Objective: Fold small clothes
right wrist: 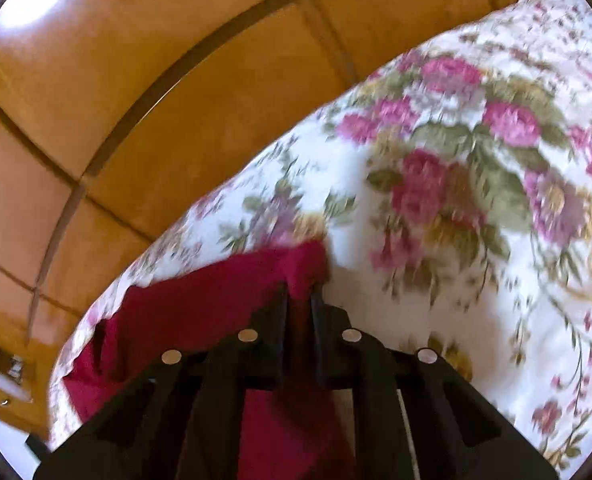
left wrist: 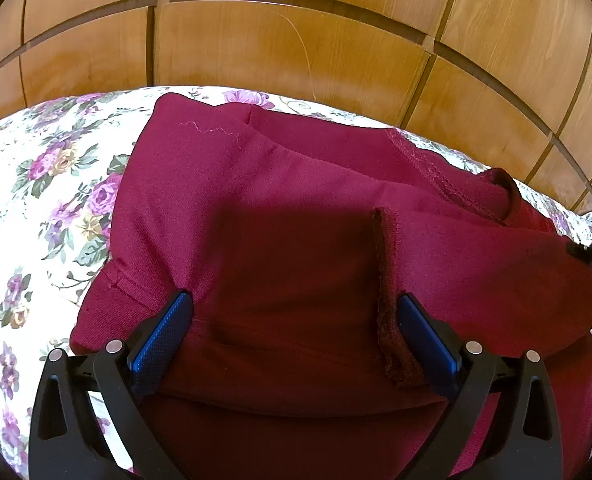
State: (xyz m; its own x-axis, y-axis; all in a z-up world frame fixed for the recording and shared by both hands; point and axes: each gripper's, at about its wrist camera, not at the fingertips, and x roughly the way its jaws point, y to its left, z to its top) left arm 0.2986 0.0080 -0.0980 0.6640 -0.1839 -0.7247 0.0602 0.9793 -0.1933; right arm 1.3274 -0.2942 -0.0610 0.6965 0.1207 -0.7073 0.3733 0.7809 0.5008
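Your left gripper hangs wide open over the maroon garment at the bed's wood-panelled edge. Your right gripper pinches its corner: next, carry it across, folding.

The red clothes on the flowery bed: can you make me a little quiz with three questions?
1. True or false: the left gripper is open over the dark red garment.
2. What does the right gripper pinch? A) the floral bedspread B) the garment's corner C) nothing
3. What stands behind the bed?

Key: 1 true. 2 B. 3 wooden cabinet doors.
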